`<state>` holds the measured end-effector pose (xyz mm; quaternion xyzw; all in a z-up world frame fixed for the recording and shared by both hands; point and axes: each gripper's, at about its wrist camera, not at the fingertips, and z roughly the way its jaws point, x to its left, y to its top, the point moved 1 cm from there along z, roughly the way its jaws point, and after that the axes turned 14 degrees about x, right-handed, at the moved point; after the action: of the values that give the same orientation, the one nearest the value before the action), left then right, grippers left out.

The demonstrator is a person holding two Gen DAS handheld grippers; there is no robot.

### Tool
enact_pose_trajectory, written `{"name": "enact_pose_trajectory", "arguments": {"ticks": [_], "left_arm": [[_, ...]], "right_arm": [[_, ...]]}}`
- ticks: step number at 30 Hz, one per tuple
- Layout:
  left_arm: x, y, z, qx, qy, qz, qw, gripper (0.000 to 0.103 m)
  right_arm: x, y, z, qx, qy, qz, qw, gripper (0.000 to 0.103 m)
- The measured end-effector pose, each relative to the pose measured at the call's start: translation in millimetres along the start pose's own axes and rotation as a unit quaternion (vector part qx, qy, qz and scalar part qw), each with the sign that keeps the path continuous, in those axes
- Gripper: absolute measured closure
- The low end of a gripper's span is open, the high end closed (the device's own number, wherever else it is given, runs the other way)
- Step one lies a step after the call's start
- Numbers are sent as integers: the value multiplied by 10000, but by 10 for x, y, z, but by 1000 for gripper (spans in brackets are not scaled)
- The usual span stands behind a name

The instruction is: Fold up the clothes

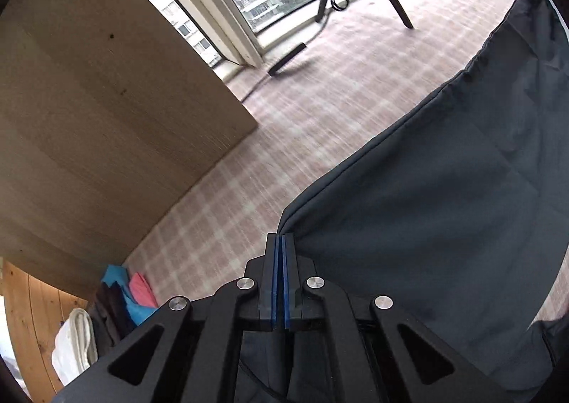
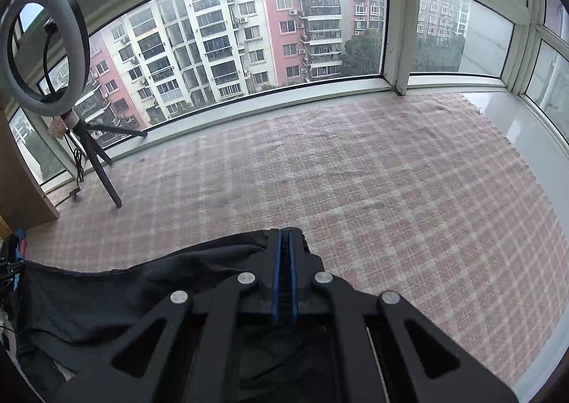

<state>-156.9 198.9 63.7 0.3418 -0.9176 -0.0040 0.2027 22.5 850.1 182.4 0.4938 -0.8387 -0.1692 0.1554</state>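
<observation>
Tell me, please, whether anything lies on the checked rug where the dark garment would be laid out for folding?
Nothing visible does. The rug ahead of the dark garment is bare; the ring light tripod stands off near the window, and the pile of clothes sits aside.

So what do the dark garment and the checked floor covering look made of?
Dark slate-grey garment: thin woven fabric, matte, perhaps cotton or synthetic; stitched hem, soft drape. Pink-and-cream checked floor covering: coarse woven textile, nubby, with a frayed edge by the window.
</observation>
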Motion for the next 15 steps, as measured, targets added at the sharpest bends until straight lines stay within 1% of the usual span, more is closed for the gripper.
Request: {"name": "enact_pose_trajectory", "arguments": {"ticks": [2, 5, 6, 9, 11, 14, 15], "left_arm": [[75, 94, 8, -42, 134, -111, 9998, 102], [178, 306, 333, 49, 155, -214, 9996, 102], [184, 377, 447, 137, 194, -233, 9994, 102], [70, 434, 689, 313, 240, -117, 9992, 102], [10, 483, 823, 395, 297, -96, 9987, 102], [36, 549, 930, 586, 97, -246, 9979, 101], [59, 552, 920, 573, 69, -301, 9979, 97]], "right_arm": [[54, 101, 40, -91, -107, -84, 9999, 99], [140, 241, 218, -73, -262, -183, 9995, 99], [163, 283, 307, -30, -310, -205, 9993, 99], [215, 346, 588, 121, -676, -314, 9971, 99], [189, 364, 754, 253, -860, -279, 9956, 99], [105, 377, 967, 445, -1261, -222, 9908, 99], [60, 371, 1049, 617, -1342, -200, 9888, 99]]}}
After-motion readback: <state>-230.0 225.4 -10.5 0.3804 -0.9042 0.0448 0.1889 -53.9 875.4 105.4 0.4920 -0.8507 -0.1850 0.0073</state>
